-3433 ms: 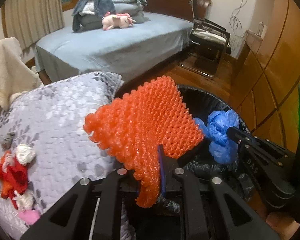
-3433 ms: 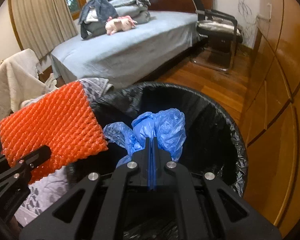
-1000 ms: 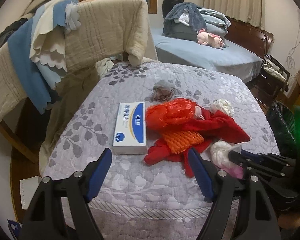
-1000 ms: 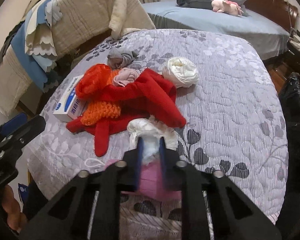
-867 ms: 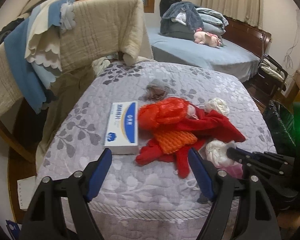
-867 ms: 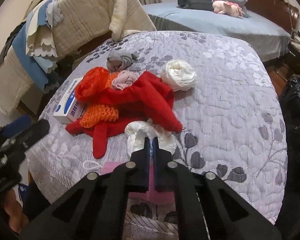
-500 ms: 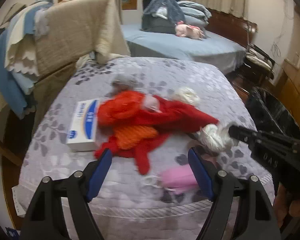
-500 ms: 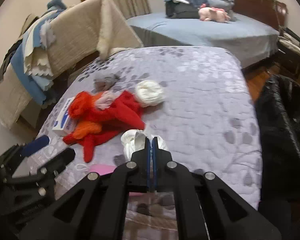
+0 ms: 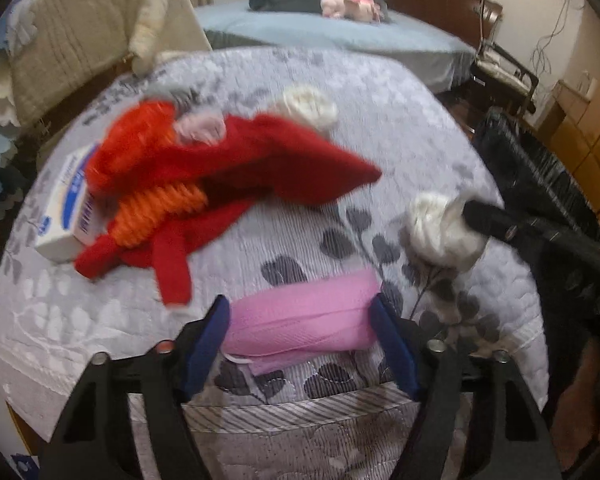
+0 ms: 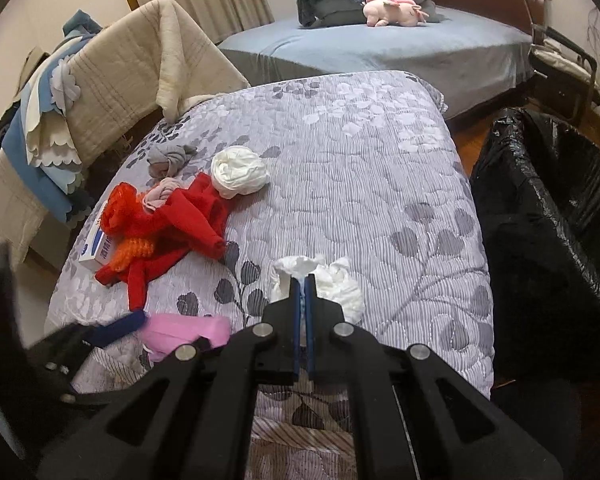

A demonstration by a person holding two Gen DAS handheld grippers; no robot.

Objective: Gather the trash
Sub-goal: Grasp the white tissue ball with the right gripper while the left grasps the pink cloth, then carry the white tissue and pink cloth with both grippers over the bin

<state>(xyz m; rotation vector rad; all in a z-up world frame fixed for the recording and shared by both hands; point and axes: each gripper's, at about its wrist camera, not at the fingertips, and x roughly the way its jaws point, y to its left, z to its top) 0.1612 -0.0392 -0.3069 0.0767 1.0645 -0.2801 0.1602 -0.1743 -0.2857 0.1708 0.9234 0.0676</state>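
Observation:
A pink folded mask [image 9: 300,312] lies near the front edge of the grey floral quilt [image 9: 380,92]. My left gripper [image 9: 300,320] straddles the mask and its jaws are closing, blue pads [image 9: 208,336] close to both ends. The mask does not look squeezed. From the right wrist view the mask [image 10: 184,332] shows beside one blue left finger [image 10: 120,326]. My right gripper [image 10: 303,280] is shut on a crumpled white tissue wad [image 10: 332,280]. The left view shows the wad [image 9: 440,232] at the right gripper's tip [image 9: 470,210], just above the quilt.
A red cloth heap [image 10: 180,216] with orange netting, a white-and-blue box [image 9: 64,208], a grey rag [image 10: 168,158] and another white wad [image 10: 240,172] lie further back. A black-lined bin [image 10: 548,208] stands right of the quilt. Blankets hang on a chair [image 10: 120,80] at left.
My left gripper came down and forward over the pink mask and its jaws narrowed. My right gripper shut on the white wad and carried it right, away from the mask.

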